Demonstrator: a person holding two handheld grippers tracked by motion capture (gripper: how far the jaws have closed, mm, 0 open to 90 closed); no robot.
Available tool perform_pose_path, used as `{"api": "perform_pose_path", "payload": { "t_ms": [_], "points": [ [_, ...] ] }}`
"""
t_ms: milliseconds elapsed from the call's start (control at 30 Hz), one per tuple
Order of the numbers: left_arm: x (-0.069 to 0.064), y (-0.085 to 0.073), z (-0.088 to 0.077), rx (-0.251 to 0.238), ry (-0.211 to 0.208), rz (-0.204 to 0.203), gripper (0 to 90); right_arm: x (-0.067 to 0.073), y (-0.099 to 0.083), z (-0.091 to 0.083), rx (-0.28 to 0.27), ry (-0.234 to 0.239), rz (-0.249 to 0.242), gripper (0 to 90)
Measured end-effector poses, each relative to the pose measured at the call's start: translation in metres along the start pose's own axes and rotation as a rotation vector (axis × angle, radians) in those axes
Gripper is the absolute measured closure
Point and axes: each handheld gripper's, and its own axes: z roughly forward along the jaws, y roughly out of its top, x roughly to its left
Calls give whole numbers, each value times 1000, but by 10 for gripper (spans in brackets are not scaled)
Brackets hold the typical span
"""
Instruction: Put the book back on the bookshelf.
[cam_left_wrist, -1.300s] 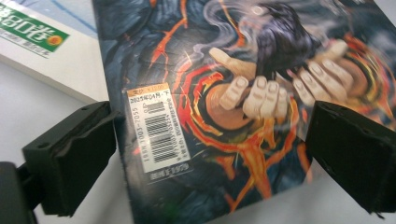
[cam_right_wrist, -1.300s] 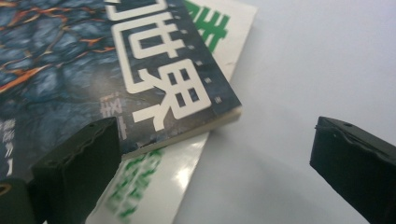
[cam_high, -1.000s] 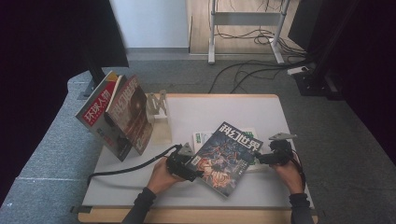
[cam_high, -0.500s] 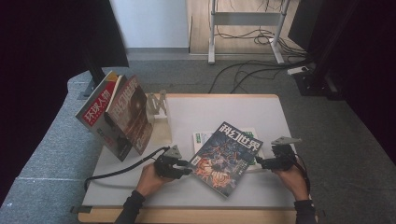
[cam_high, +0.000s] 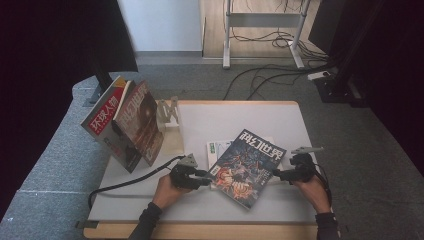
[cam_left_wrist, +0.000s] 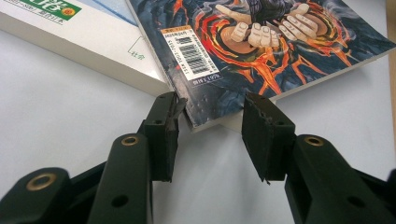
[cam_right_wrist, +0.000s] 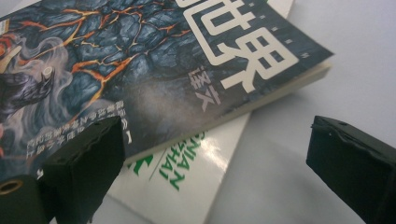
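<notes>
A dark magazine (cam_high: 247, 167) with white title lettering lies askew on a white book (cam_high: 218, 148) in the middle of the table (cam_high: 225, 120). My left gripper (cam_high: 204, 175) (cam_left_wrist: 212, 102) is at its near left corner. Its jaws have just been closing and now flank the barcode corner (cam_left_wrist: 196, 70); the left pad (cam_left_wrist: 166, 135) touches the edge, and the other stands close beside it without a clear squeeze. My right gripper (cam_high: 279, 174) (cam_right_wrist: 217, 123) is at the magazine's right edge (cam_right_wrist: 280, 88). Its jaws have just been opening and stand wide, with the magazine's corner and the white book (cam_right_wrist: 187, 172) between them.
Two magazines (cam_high: 125, 122) stand leaning in a pale wooden rack (cam_high: 169, 114) at the table's left. A black cable (cam_high: 130, 180) trails from the left gripper across the near left of the table. Beyond the far edge are cables (cam_high: 270, 75) and a white stand (cam_high: 227, 35) on the floor.
The left hand has shifted slightly at the magazine's near left corner. The right hand and the magazine have stayed where they were.
</notes>
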Motion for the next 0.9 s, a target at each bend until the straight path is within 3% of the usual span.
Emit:
{"api": "perform_pose_path", "payload": {
  "t_ms": [333, 500, 633, 767, 900],
  "points": [
    [0, 0, 0, 1, 14, 19, 519, -3, 7, 23, 37, 60, 92, 14],
    [0, 0, 0, 0, 14, 22, 517, -6, 14, 28, 34, 72, 105, 30],
    [1, 0, 0, 1, 11, 24, 517, -9, 20, 31, 28, 71, 134, 122],
    [2, 0, 0, 2, 9, 25, 508, -12, 27, 32, -2, 56, 153, 160],
    [2, 0, 0, 5, 10, 24, 498, -9, 37, 27, -30, 26, 147, 338]
  ]
}}
